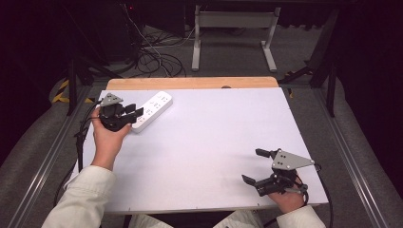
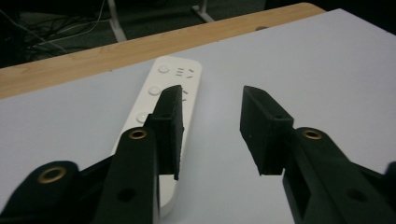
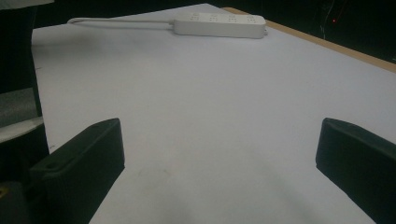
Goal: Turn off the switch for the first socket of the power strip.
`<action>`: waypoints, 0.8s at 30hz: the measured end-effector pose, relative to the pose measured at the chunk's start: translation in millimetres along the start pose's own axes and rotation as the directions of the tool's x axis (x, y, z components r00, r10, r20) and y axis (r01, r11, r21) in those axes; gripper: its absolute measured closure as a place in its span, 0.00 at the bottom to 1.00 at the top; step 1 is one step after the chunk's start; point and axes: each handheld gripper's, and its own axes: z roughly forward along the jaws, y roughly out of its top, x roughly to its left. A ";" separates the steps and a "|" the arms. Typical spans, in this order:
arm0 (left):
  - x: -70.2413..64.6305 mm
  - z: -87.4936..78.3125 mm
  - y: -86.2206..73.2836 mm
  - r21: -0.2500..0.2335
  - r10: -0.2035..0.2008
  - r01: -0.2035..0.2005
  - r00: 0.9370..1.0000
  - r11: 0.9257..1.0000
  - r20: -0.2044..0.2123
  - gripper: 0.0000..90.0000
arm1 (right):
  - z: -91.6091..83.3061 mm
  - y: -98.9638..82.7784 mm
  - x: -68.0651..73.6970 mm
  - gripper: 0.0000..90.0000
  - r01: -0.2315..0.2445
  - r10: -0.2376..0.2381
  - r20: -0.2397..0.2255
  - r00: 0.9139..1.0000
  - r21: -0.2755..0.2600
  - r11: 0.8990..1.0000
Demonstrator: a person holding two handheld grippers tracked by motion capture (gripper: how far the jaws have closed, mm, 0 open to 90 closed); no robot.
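1. High view: the table bears a white power strip at its far left, lying slantwise near the wooden far edge; the left gripper sits at the strip's near end, its jaws parted over that end, the hand behind it; the right gripper rests well apart at the near right corner, jaws spread wide with nothing between them.
2. Left gripper view: the left gripper shows both jaws apart; the strip lies under and beyond the left jaw, which overlaps it; bare table lies in the gap; no pad presses the strip.
3. Right gripper view: the right gripper has its jaws far apart over bare table; the strip lies at the far edge, its cable trailing off to the left.
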 end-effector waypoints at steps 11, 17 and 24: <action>-35.8 -31.7 -6.1 -0.036 0.090 -0.086 0.989 0.996 0.118 0.53 | 0.8 1.0 1.7 0.02 0.003 -0.003 0.000 1.000 0.001 1.000; -48.1 -46.2 -17.7 -0.069 0.111 -0.100 0.977 0.993 0.184 0.49 | 0.7 1.2 1.8 0.02 0.001 -0.001 -0.004 1.000 -0.002 1.000; -57.1 -59.1 -32.2 -0.099 0.143 -0.122 0.961 0.988 0.236 0.49 | 1.0 1.4 2.1 0.02 0.001 -0.001 -0.005 1.000 0.000 1.000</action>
